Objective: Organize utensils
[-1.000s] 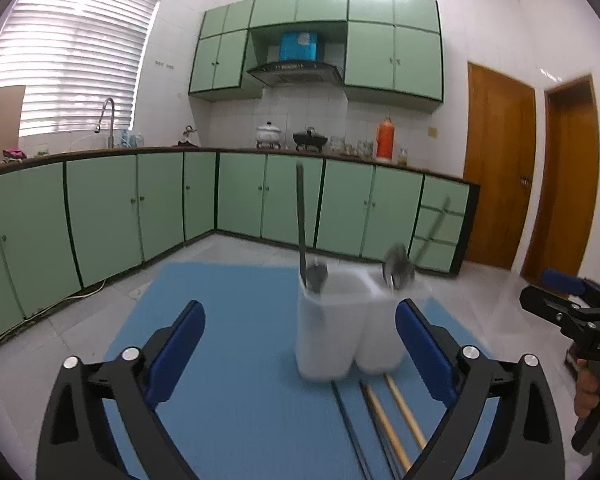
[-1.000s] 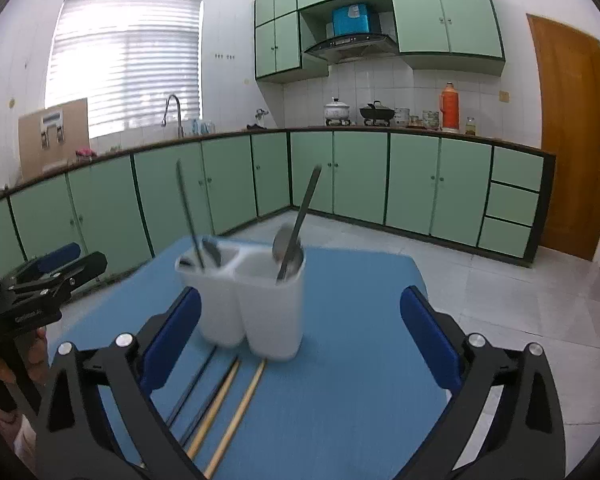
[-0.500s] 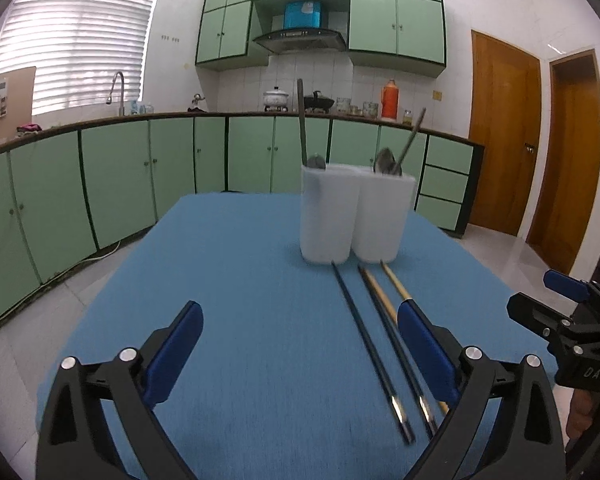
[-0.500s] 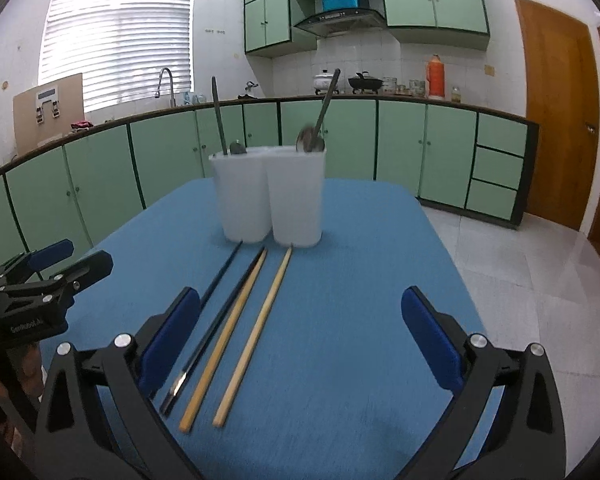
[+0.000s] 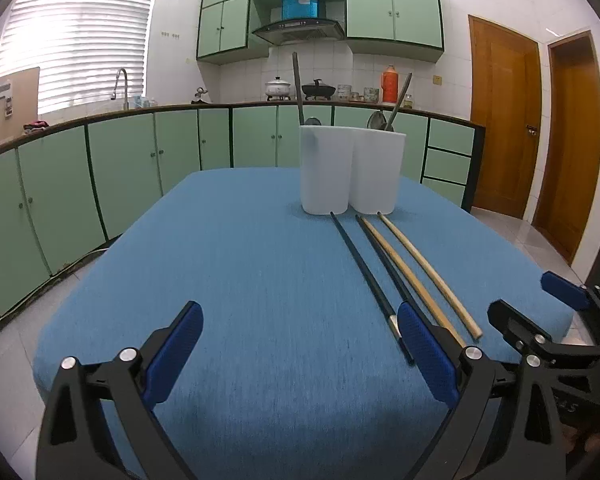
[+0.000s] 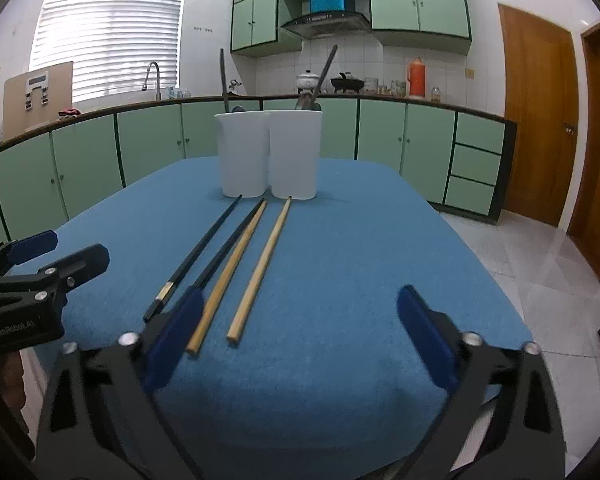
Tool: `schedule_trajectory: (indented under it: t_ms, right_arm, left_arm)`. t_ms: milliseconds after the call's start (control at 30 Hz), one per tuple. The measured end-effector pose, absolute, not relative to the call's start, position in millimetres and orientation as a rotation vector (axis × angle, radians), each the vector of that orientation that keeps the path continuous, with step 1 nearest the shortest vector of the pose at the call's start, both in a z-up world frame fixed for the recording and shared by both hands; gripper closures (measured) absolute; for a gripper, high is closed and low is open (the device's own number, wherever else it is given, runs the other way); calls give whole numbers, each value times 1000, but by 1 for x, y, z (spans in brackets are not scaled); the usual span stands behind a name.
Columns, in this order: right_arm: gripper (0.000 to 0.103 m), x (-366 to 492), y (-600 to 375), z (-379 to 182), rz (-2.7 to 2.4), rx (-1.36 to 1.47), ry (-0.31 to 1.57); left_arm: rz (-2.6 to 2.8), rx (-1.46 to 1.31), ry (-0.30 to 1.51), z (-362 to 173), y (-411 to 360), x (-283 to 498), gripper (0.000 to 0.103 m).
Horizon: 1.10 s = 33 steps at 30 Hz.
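Note:
A white two-compartment holder [image 5: 352, 172] [image 6: 268, 156] stands at the far middle of the blue table [image 5: 240, 280], one spoon handle [image 6: 326, 72] sticking out of each cup. In front of it lie two black chopsticks [image 5: 366, 276] [image 6: 196, 254] and two wooden chopsticks [image 5: 428, 274] [image 6: 262, 268], pointing at the holder. My left gripper [image 5: 300, 352] hovers open over the near edge, left of the sticks. My right gripper [image 6: 298, 336] is closing its jaws. The wooden sticks' near ends show in its gap, and the pads do not touch them.
Green cabinets [image 5: 120, 168] run around the room behind the table, with a sink tap [image 5: 120, 80] at the left. Wooden doors [image 5: 504, 120] stand at the right, and tiled floor [image 6: 560, 288] lies beside the table's right edge.
Both grippers have sunk and drawn back from the holder toward the table's near edge, so the chopsticks now show at full length. The right jaws stand narrower than before.

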State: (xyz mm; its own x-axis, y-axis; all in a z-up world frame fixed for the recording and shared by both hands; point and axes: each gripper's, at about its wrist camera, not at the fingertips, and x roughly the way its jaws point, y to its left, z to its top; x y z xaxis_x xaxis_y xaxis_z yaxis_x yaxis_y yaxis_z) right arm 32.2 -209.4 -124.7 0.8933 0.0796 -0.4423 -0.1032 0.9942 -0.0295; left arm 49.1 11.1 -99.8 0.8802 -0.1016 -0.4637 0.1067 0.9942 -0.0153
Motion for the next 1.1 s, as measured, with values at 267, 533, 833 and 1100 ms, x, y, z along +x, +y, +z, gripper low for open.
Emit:
schedule_trajectory:
  t_ms: [267, 533, 833, 1100]
  right_arm:
    - [47, 25, -194, -140, 77, -92, 426]
    - [74, 24, -181, -150, 95, -106, 438]
    - [90, 25, -177, -154, 89, -123, 418]
    - [97, 26, -182, -155, 79, -107, 416]
  left_arm:
    - [-97, -10, 500, -113, 19, 39, 7]
    - [-105, -16, 495, -114, 19, 34, 7]
    - [-110, -28, 495, -115, 19, 33, 7]
    - [-123, -31, 498, -112, 13, 35, 7]
